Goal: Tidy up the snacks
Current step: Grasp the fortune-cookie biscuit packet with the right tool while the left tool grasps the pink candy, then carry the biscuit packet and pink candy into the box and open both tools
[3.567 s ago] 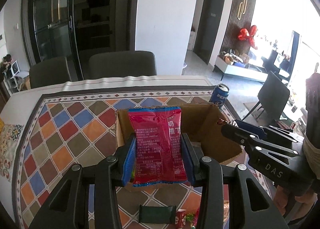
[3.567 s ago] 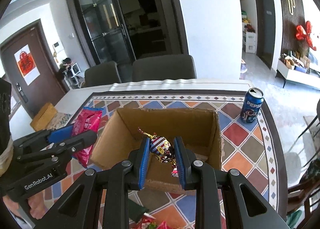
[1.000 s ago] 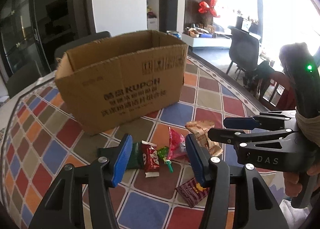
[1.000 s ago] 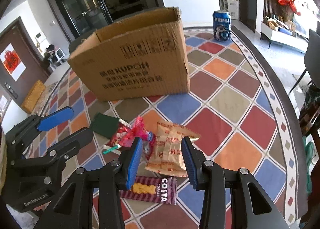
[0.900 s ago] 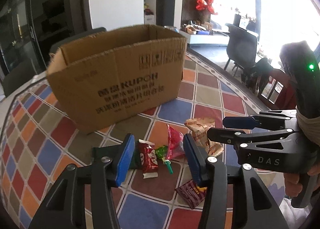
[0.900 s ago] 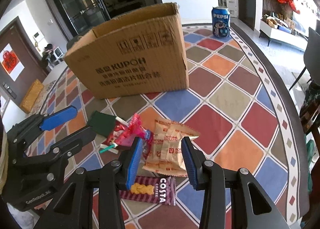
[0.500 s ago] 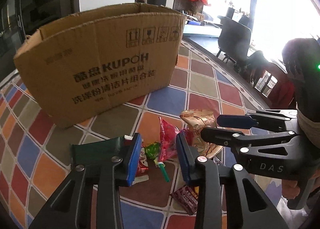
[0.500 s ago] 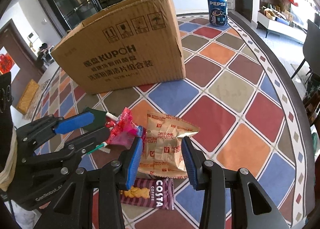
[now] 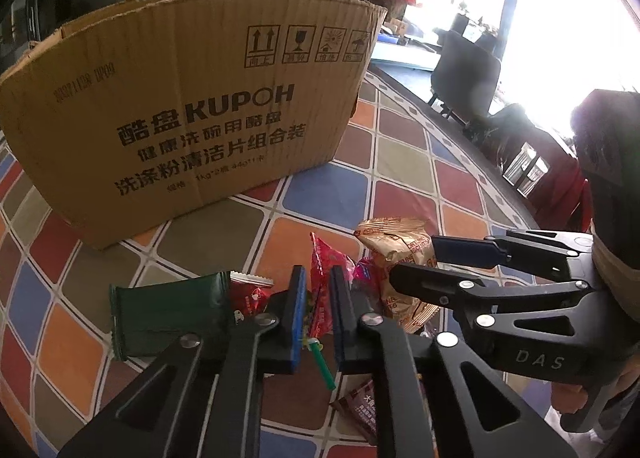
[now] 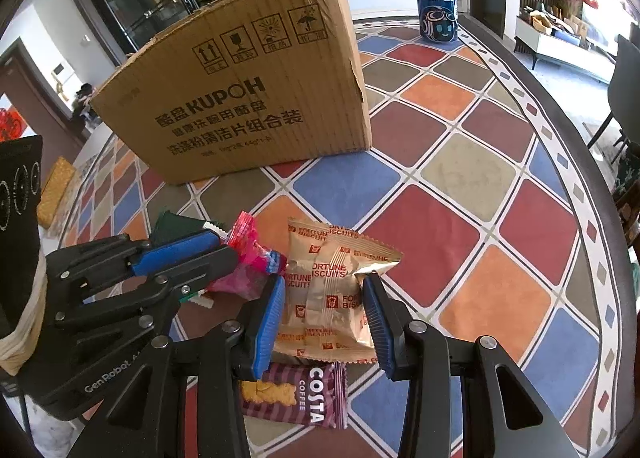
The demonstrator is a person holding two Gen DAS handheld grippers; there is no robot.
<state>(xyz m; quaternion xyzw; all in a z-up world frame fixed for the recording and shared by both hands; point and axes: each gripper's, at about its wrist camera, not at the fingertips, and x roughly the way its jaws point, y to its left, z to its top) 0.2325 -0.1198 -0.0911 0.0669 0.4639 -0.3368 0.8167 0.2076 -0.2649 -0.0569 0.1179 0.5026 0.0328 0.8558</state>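
In front of the KUPOH cardboard box (image 10: 240,98) on the tiled table (image 10: 480,162), the right gripper (image 10: 324,310) stands wide open astride the gold Fortune Biscuits packets (image 10: 332,286), while, left of those, the left gripper (image 9: 318,310) has closed on a red-pink candy wrapper (image 9: 324,278).

Bright daylight floods in from the upper right of the left wrist view, blowing that corner out to white glare. Both fisheye views bend straight lines near the edges, with dark vignetted corners. The cardboard box (image 9: 192,118) is sharp, and distant room details look soft.
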